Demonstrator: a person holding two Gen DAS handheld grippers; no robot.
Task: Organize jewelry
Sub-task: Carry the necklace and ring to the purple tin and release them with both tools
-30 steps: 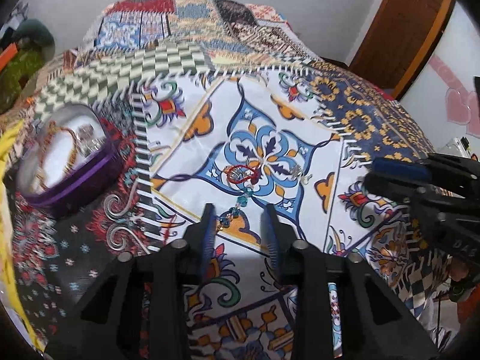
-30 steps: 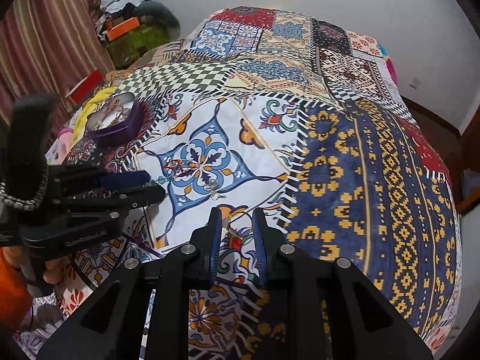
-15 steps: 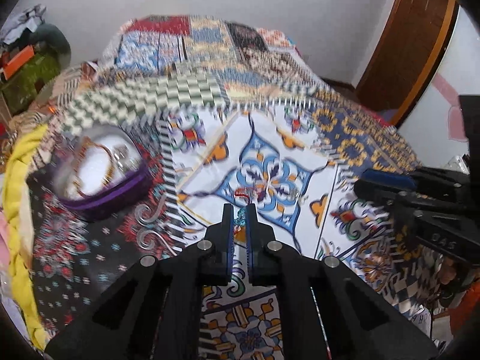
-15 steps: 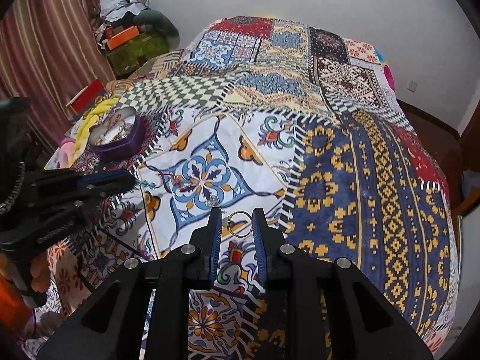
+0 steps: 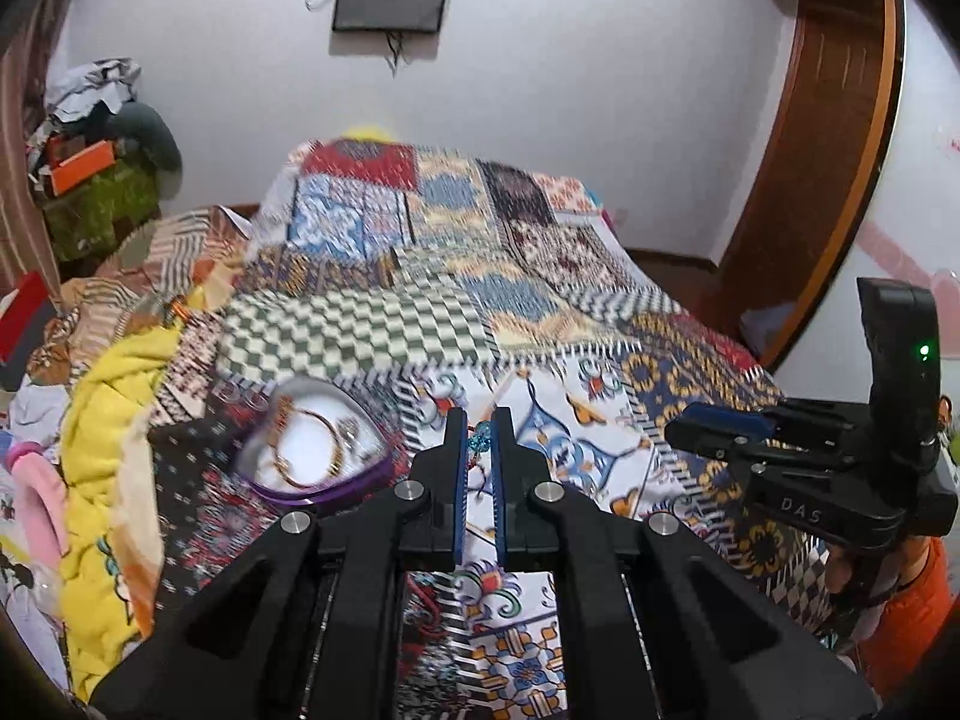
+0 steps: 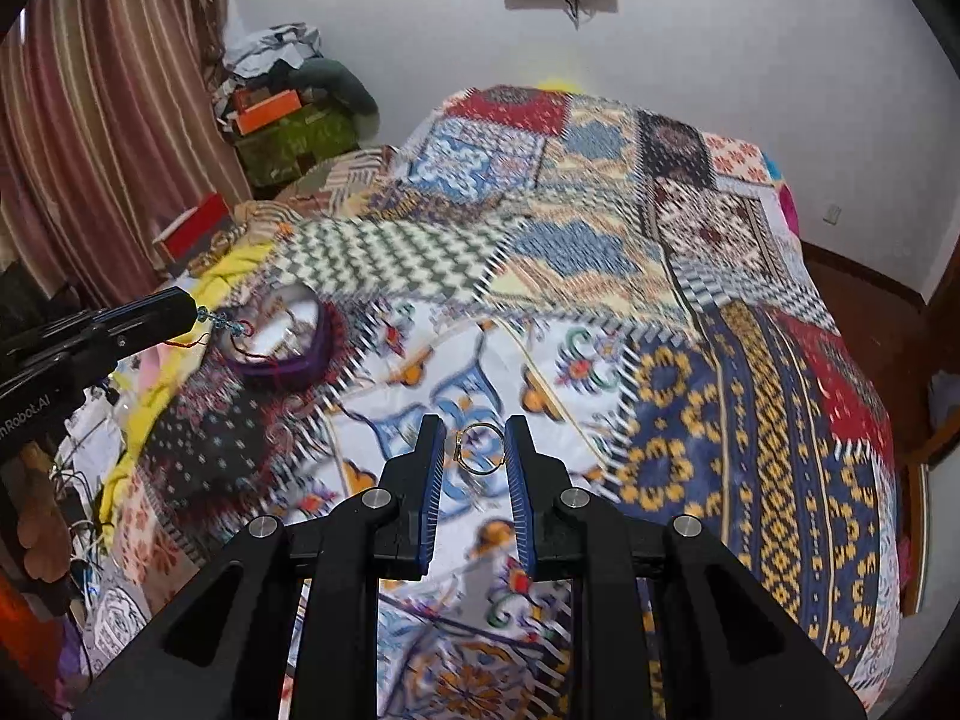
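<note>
My left gripper (image 5: 477, 427) is shut on a red-thread bracelet with teal beads (image 5: 478, 439), held above the patchwork bedspread (image 5: 372, 330). In the right wrist view the left gripper (image 6: 191, 303) hangs the bracelet (image 6: 231, 327) just left of the purple heart-shaped box (image 6: 288, 354), the thread trailing over its rim. That box (image 5: 312, 456) has a white lining and holds gold bangles. My right gripper (image 6: 476, 441) is shut on a thin gold ring (image 6: 478, 449), raised over the white and blue patch. It shows in the left wrist view as the right gripper (image 5: 690, 423).
A yellow cloth (image 5: 108, 420) and pink items lie along the bed's left edge. Clutter and boxes (image 6: 282, 120) are piled by the striped curtain (image 6: 90, 120). A wooden door (image 5: 828, 150) stands at the right, and a person's orange sleeve (image 5: 906, 600) shows below the right gripper.
My left gripper closed on the beaded bracelet, lifted it off the bedspread and carried it left toward the purple box. My right gripper rose with the ring still held.
</note>
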